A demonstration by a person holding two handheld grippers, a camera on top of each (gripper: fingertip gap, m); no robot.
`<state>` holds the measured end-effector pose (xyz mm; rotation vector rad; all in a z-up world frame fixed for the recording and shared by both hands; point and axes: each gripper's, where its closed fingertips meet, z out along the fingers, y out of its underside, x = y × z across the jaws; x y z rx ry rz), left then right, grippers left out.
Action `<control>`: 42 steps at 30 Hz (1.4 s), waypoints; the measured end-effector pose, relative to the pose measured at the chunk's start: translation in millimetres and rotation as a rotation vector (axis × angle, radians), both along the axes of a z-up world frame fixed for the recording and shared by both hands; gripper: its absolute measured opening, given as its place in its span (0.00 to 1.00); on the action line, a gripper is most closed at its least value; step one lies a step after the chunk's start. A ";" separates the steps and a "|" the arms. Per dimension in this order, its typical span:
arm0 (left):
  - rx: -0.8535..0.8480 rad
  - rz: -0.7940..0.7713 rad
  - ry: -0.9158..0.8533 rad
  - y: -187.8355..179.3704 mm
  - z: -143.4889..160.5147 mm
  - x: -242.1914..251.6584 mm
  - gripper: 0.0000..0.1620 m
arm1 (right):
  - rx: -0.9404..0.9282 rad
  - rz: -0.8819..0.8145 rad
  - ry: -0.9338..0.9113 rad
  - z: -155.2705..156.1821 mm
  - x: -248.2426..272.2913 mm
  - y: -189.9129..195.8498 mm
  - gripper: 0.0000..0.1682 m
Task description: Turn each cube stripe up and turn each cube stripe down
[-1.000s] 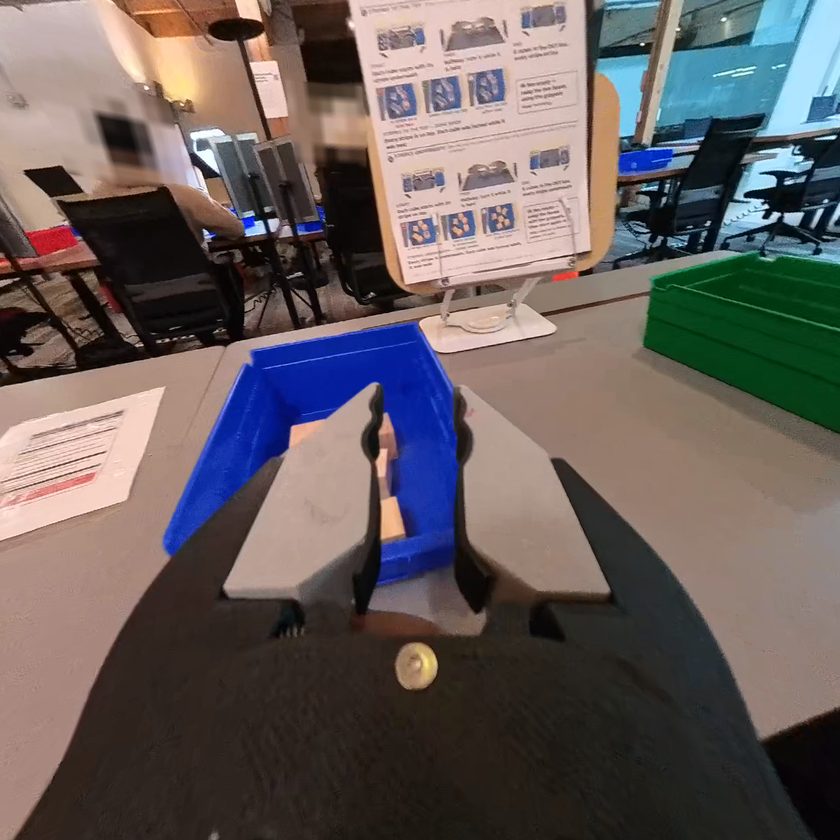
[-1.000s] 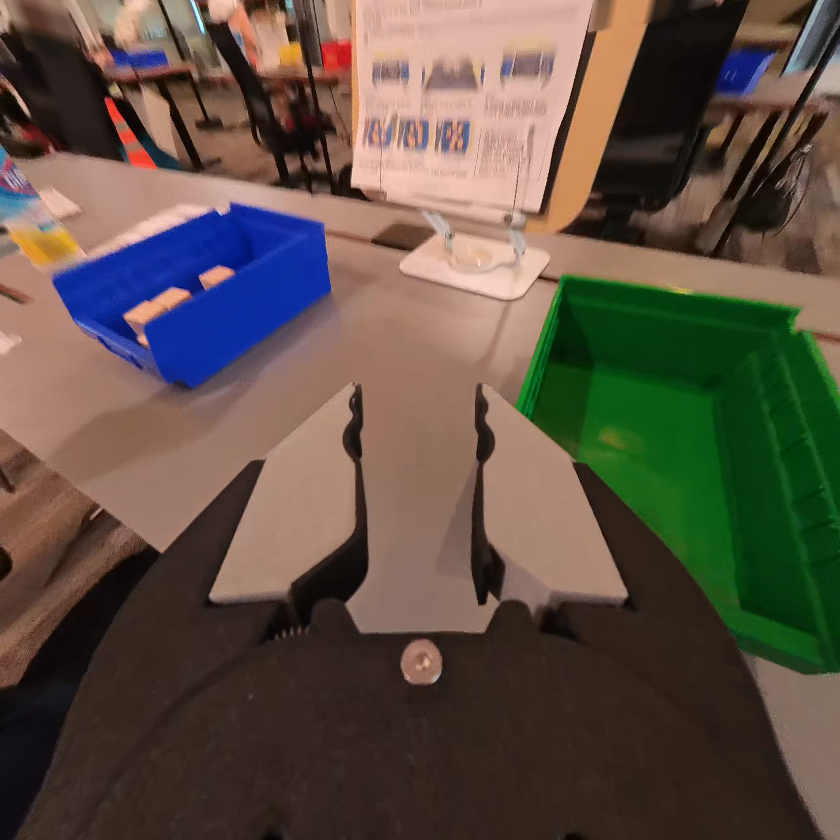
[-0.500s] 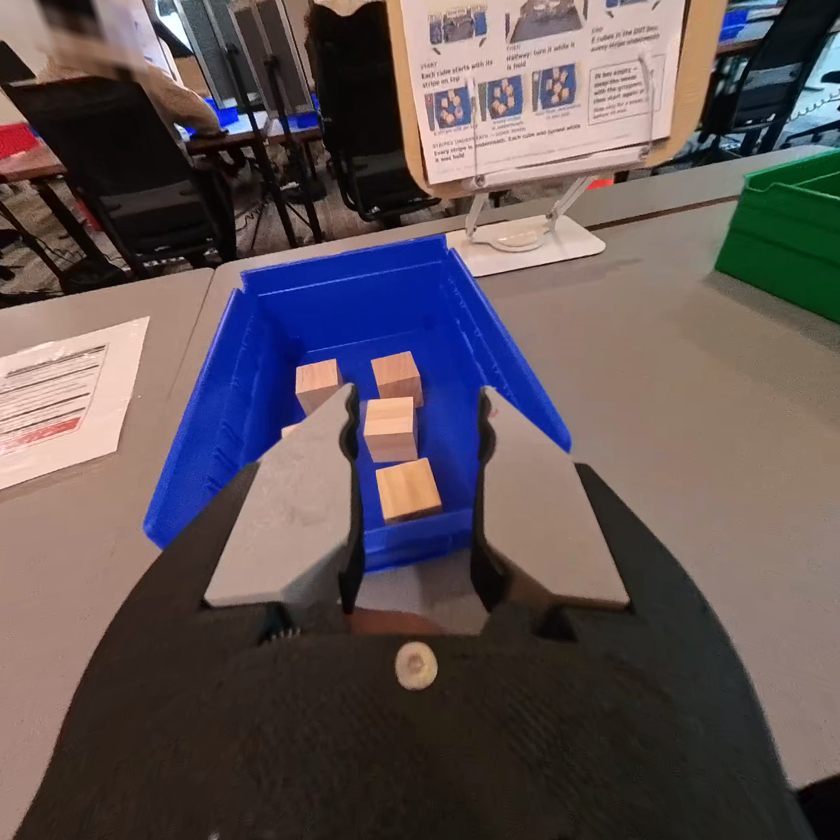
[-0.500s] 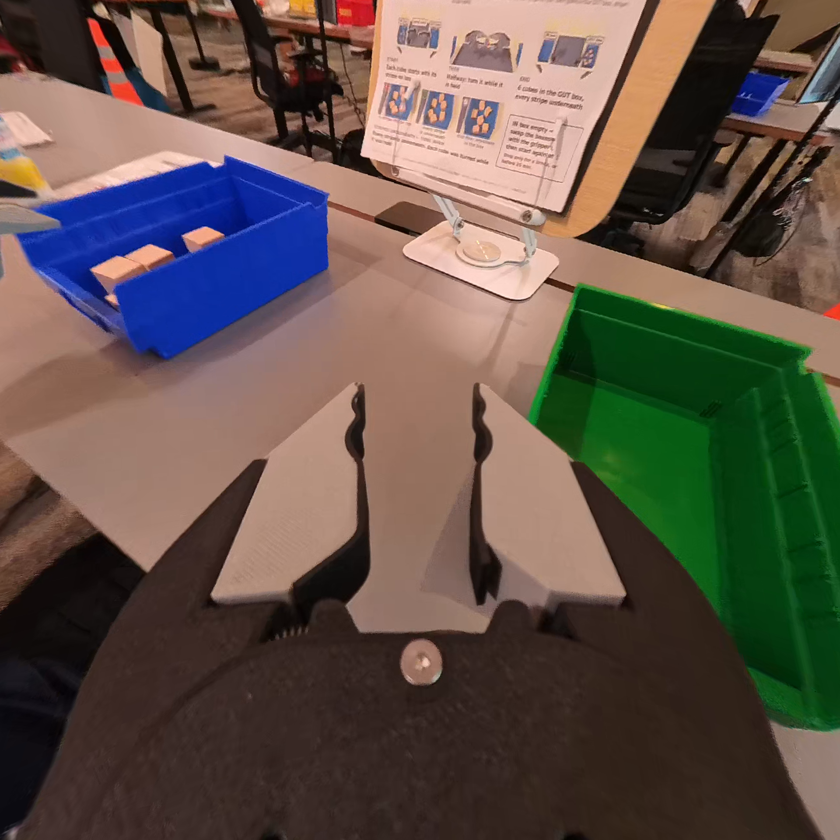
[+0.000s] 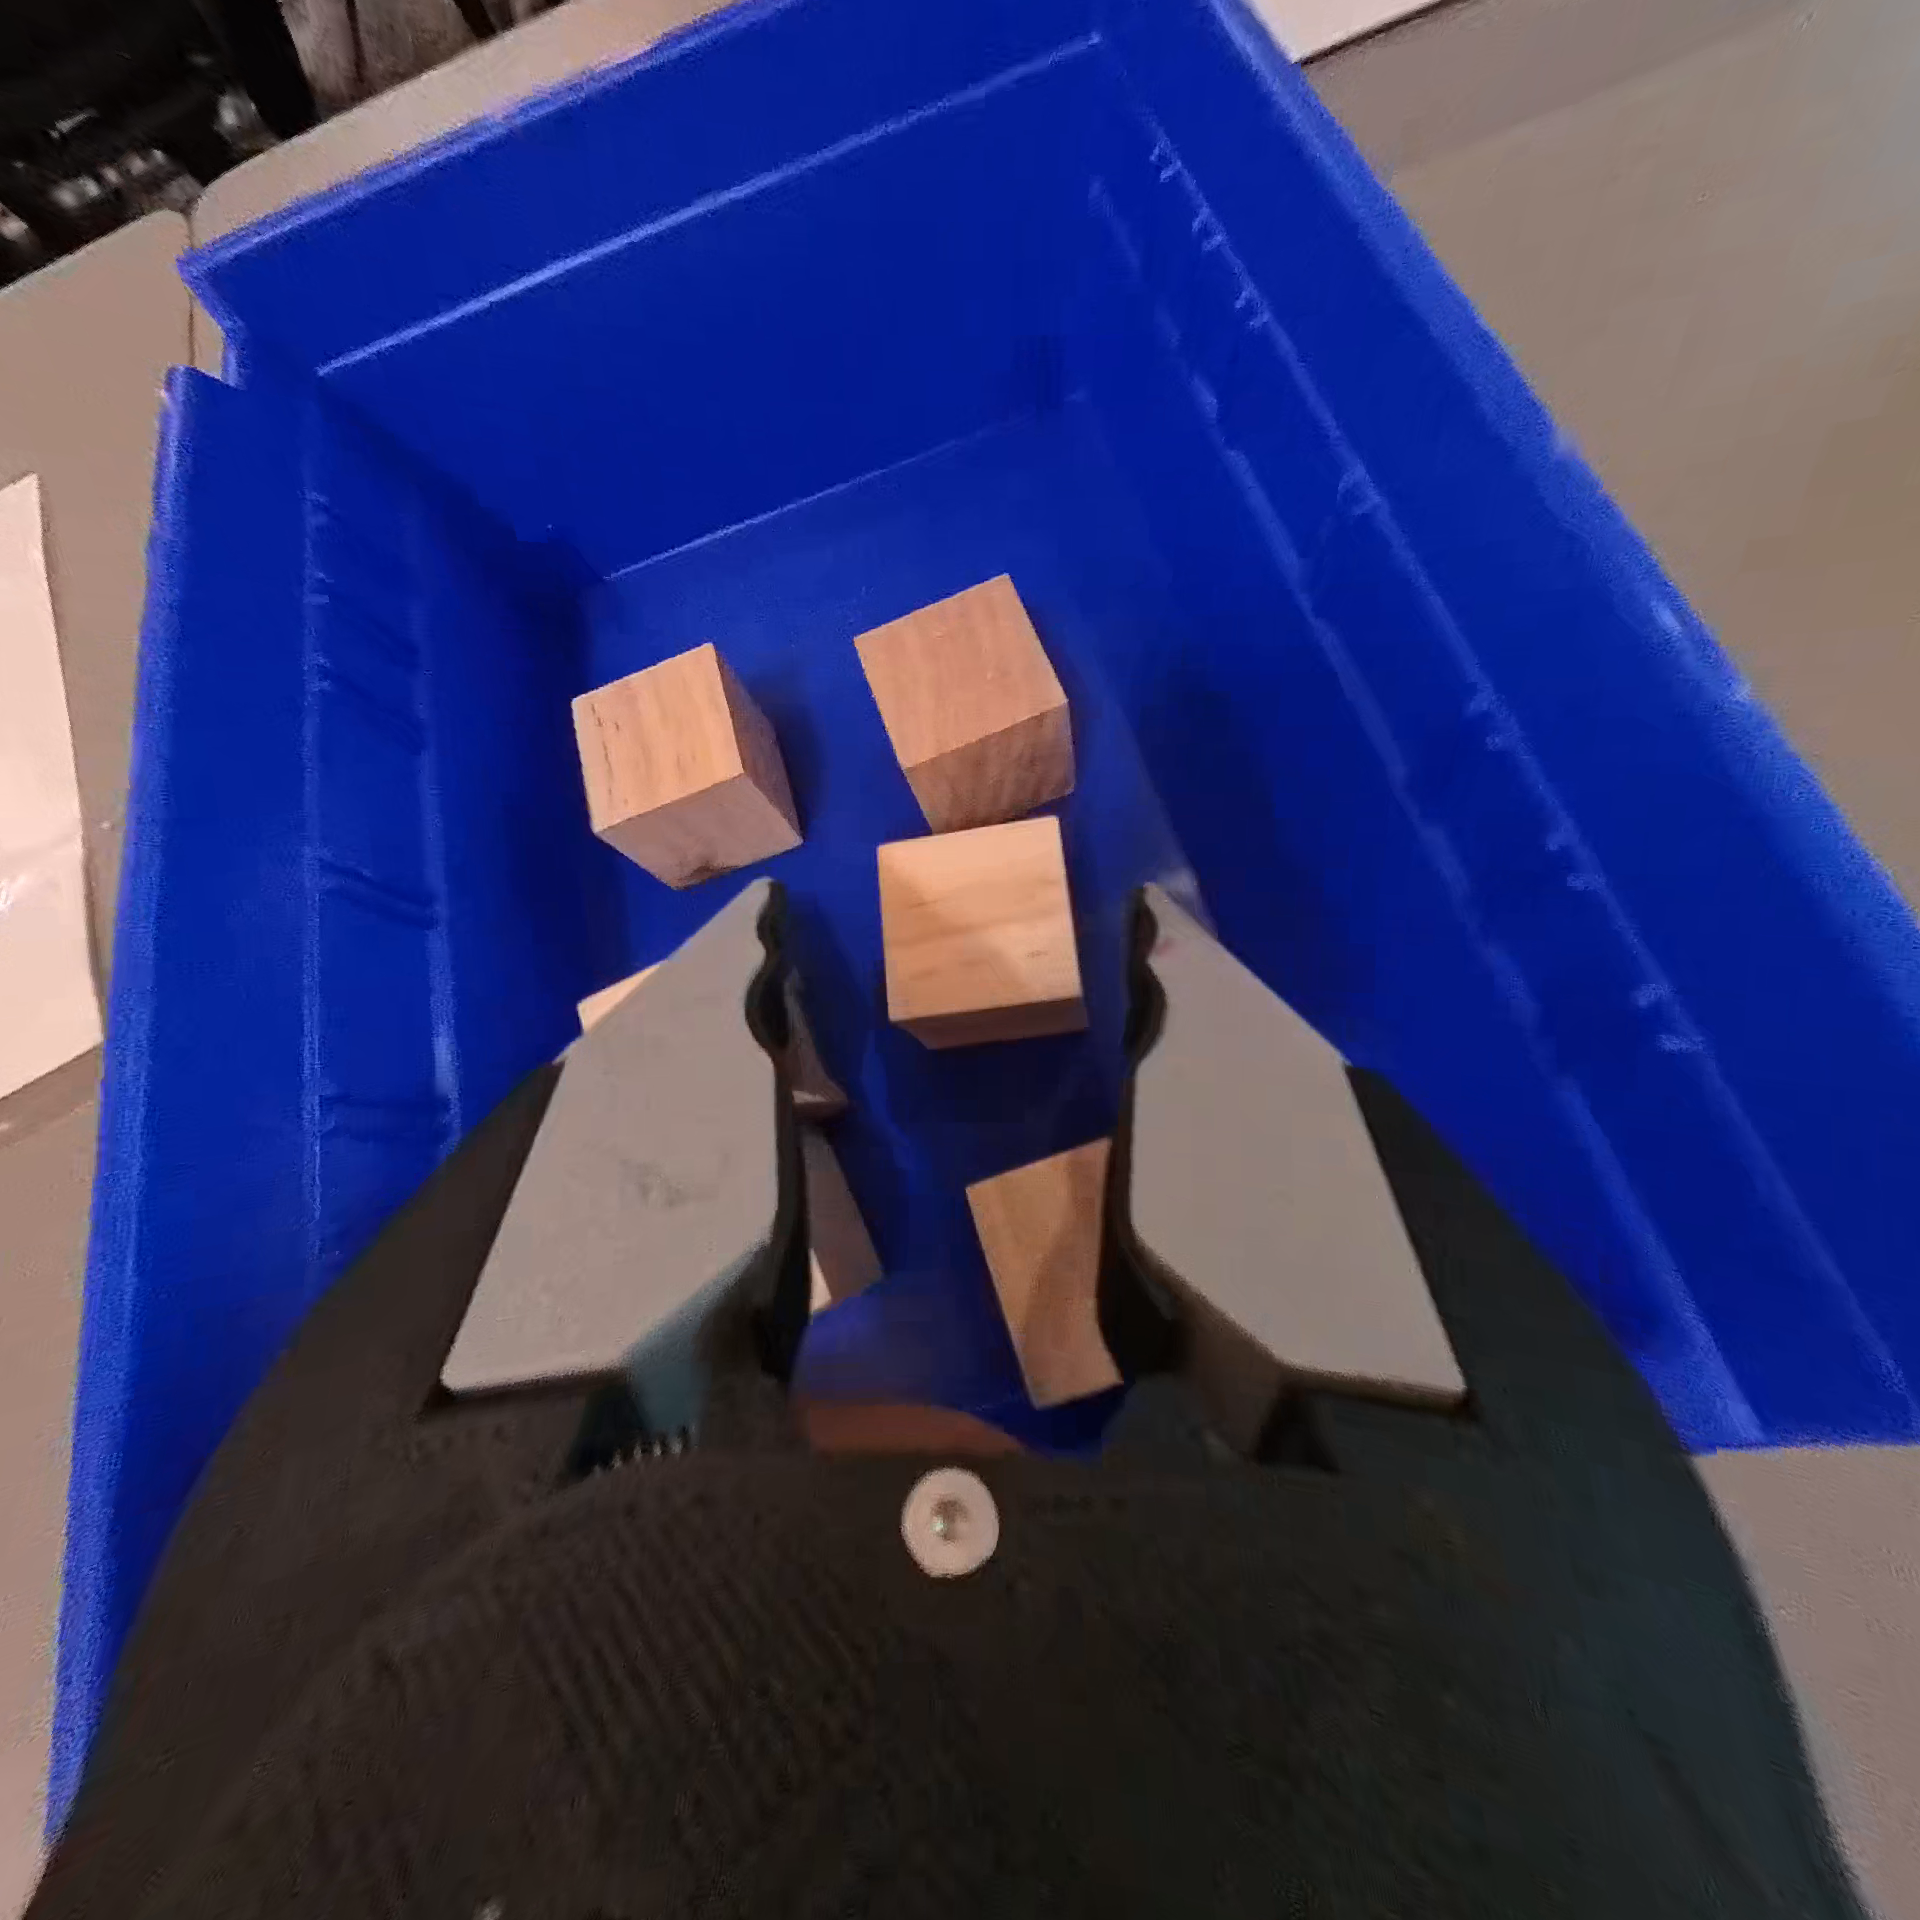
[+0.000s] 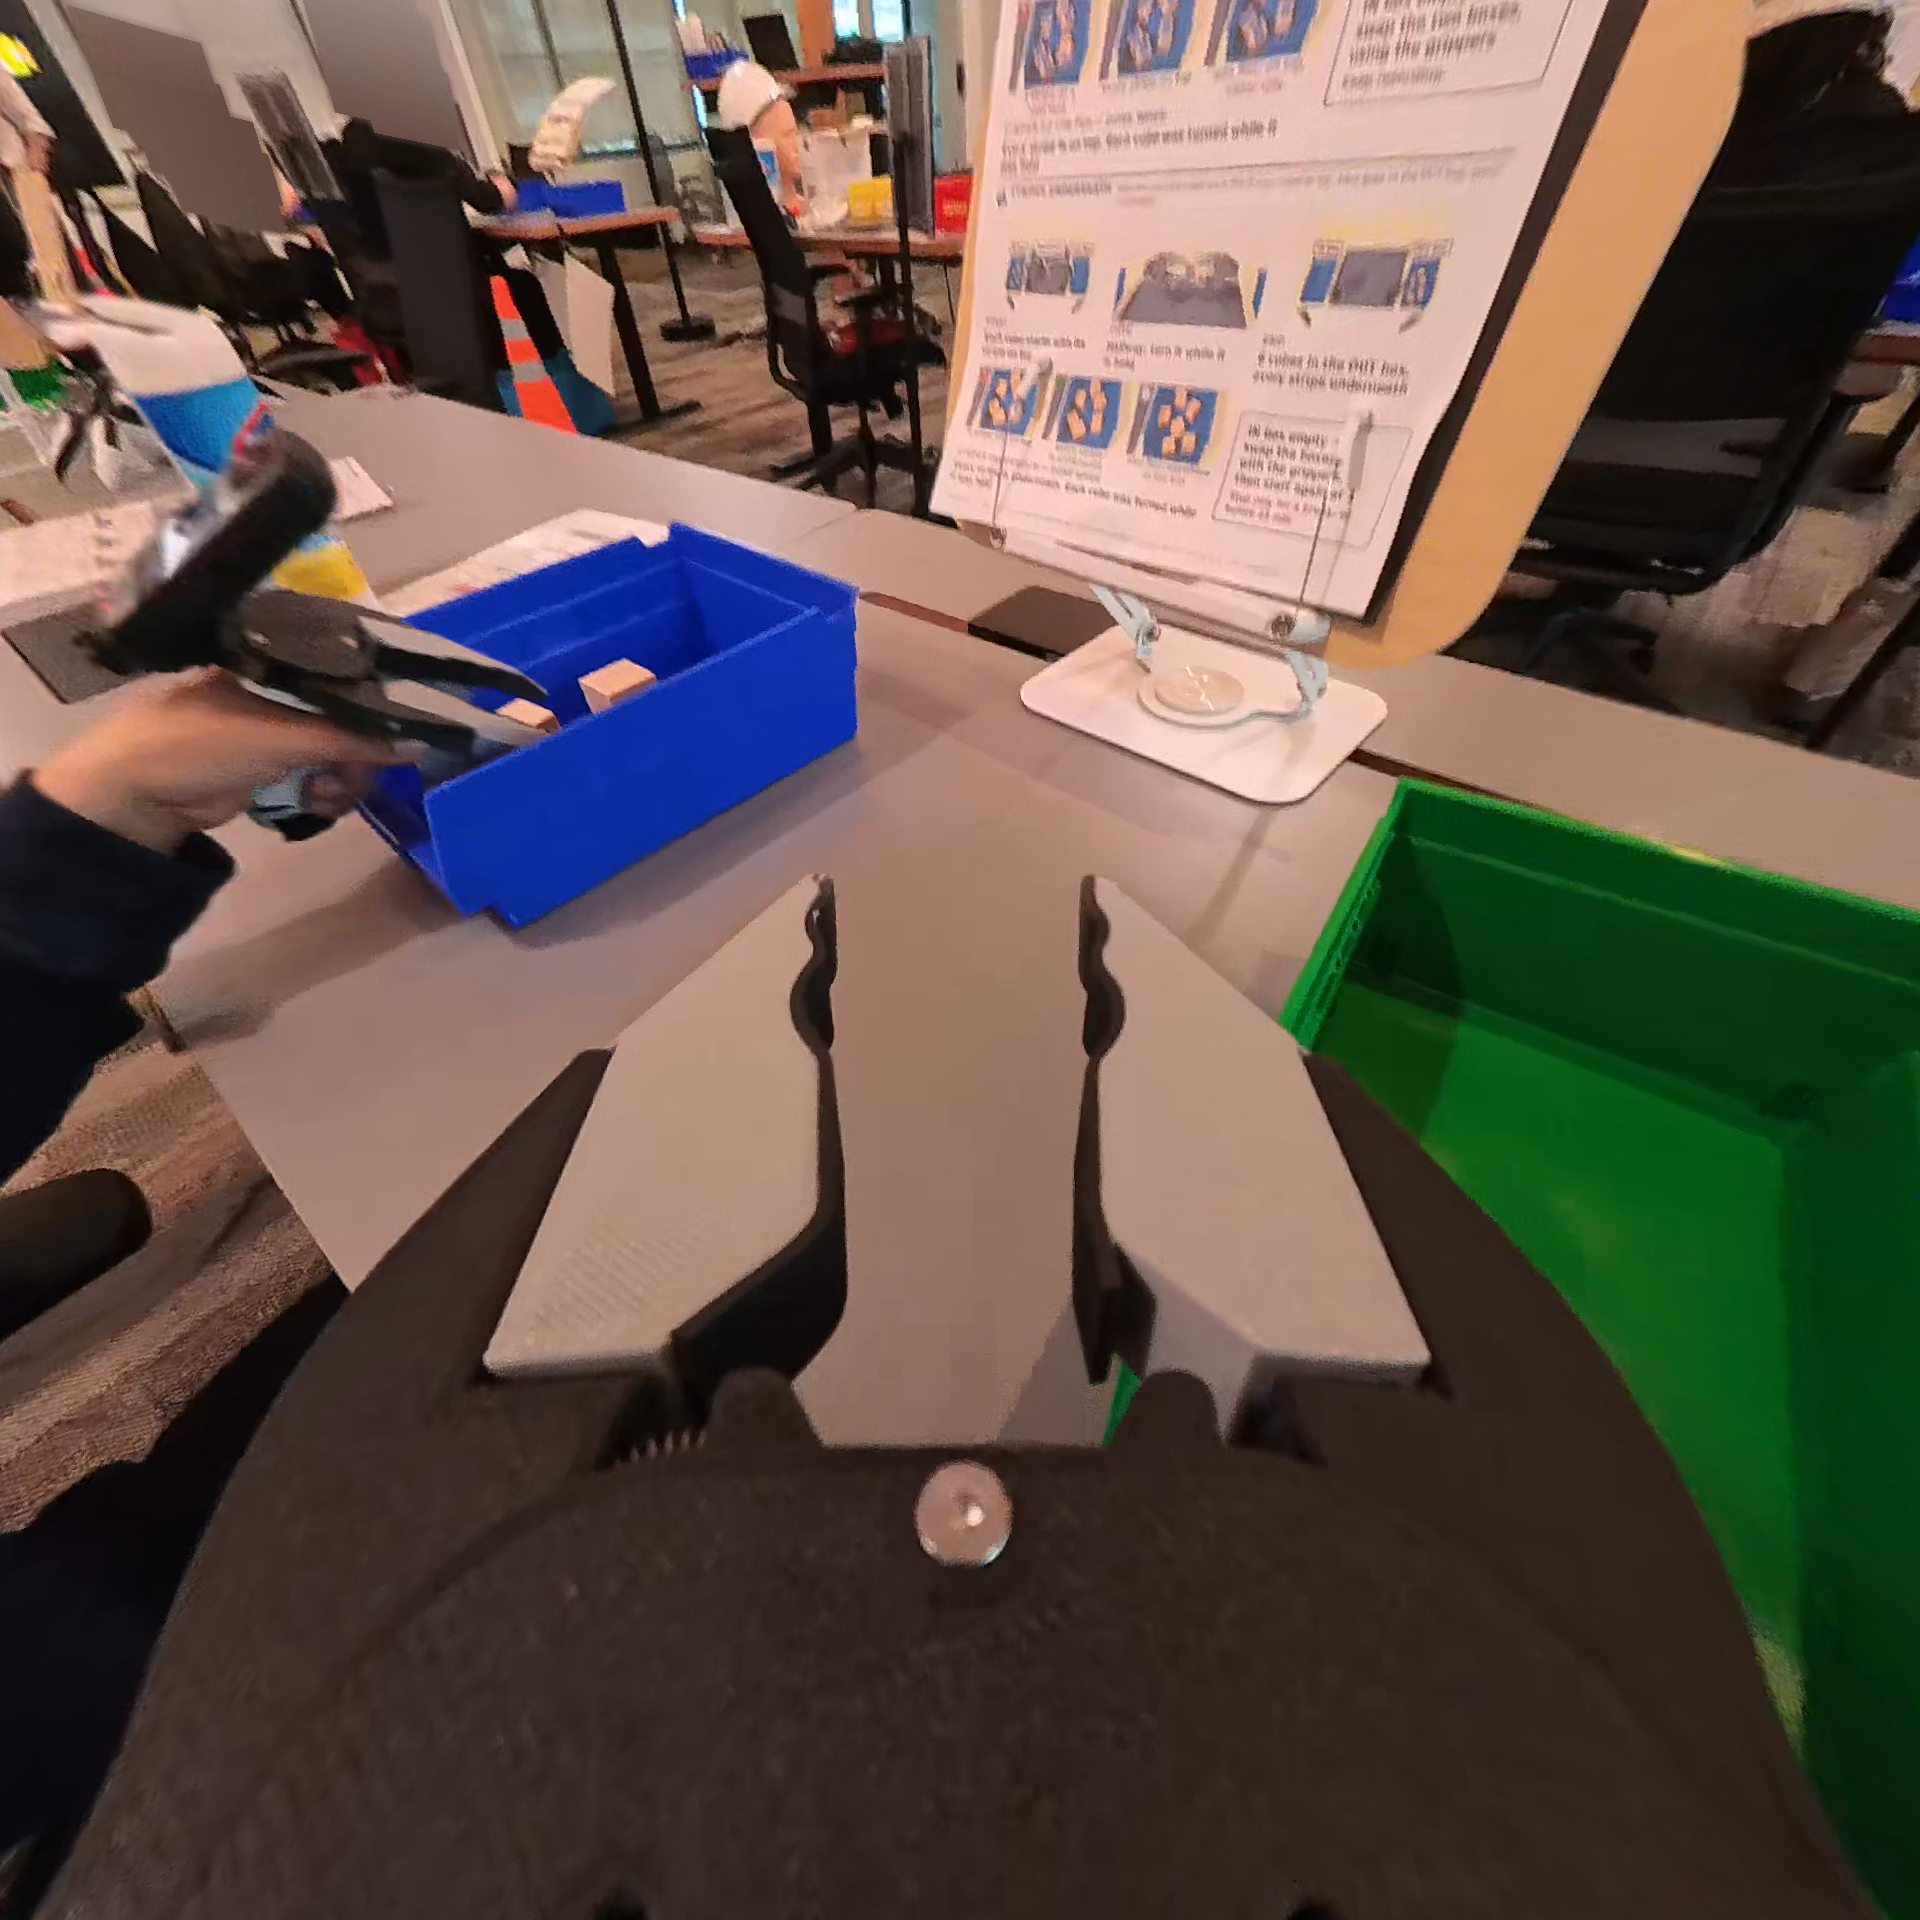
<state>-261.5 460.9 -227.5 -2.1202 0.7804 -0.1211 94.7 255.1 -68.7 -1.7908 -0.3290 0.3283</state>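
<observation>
**Left gripper over the blue bin, right gripper idle by the green one**

Left gripper (image 5: pixel 951 935) tipped down into the blue bin (image 5: pixel 312 831), jaws apart, nothing between the fingers but bare bin floor and cubes below. Middle cube (image 5: pixel 977 935) directly ahead of the gap, near the fingertips, not touched. Two more cubes beyond it: far-left cube (image 5: pixel 681 764) and far-right cube (image 5: pixel 961 701), apart from each other. Near cube (image 5: pixel 1044 1262) partly hidden behind the right finger; another wooden corner peeking out beside the left finger. No stripe visible on any upward face.

Right gripper (image 6: pixel 951 914) hovering over the grey table (image 6: pixel 935 831), jaws apart and empty, just left of the green bin (image 6: pixel 1558 1039), whose visible inside holds nothing. From this side, left gripper seen held in a hand (image 6: pixel 156 758), tips dipped inside the blue bin's near end. Instruction sheet (image 6: pixel 1247 312) upright on a white stand (image 6: pixel 1205 717) behind both bins.
</observation>
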 end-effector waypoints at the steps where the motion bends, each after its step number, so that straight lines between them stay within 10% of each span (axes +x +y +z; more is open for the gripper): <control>1: -0.032 0.001 0.029 0.8 -6.7 -0.6 0.39 | 0.011 0.003 -0.002 4.4 -2.1 -1.5 0.26; 13: -0.341 -0.016 0.089 6.4 -33.9 10.5 0.26 | 0.088 -0.019 -0.206 13.4 -19.9 -30.7 0.25; 20: 0.024 -0.012 -0.055 -5.0 34.4 20.2 0.26 | 0.130 0.031 -0.121 31.4 -14.6 -44.9 0.25; 29: 0.568 -0.651 -0.464 -162.7 149.2 101.7 0.26 | -0.036 0.412 0.202 4.1 -95.1 -28.1 0.28; 35: 0.841 -1.056 -0.557 -271.1 167.2 125.1 0.26 | -0.277 0.818 0.534 -17.2 -174.5 -46.0 0.34; 42: 0.904 -1.146 -0.556 -301.0 167.0 131.1 0.26 | -0.382 1.038 0.591 -18.0 -222.0 -75.8 0.38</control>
